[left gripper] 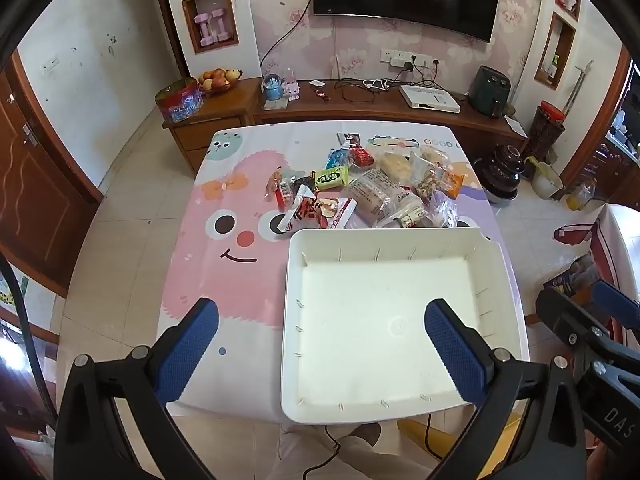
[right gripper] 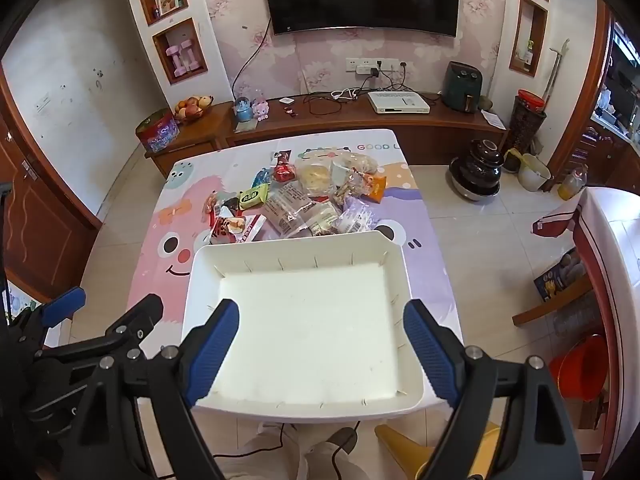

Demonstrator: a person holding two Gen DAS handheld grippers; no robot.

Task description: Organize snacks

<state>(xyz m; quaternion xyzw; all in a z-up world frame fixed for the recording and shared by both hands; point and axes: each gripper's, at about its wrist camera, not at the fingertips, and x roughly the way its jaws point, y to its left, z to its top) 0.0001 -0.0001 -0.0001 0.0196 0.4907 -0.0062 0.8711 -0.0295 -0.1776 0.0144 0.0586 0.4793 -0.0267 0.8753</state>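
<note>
A heap of snack packets lies on the far half of the cartoon-print table. An empty white tray sits at the near edge, just in front of the heap. My left gripper hangs open above the tray's left rim, nothing between its blue pads. Over the tray itself my right gripper also stands open and empty. Each gripper shows at the edge of the other's view.
A wooden TV cabinet with cables, a fruit bowl and a white box runs behind the table. Tiled floor lies on both sides. Dark stacked pots and a red bucket stand on the right. A person's legs show below the table edge.
</note>
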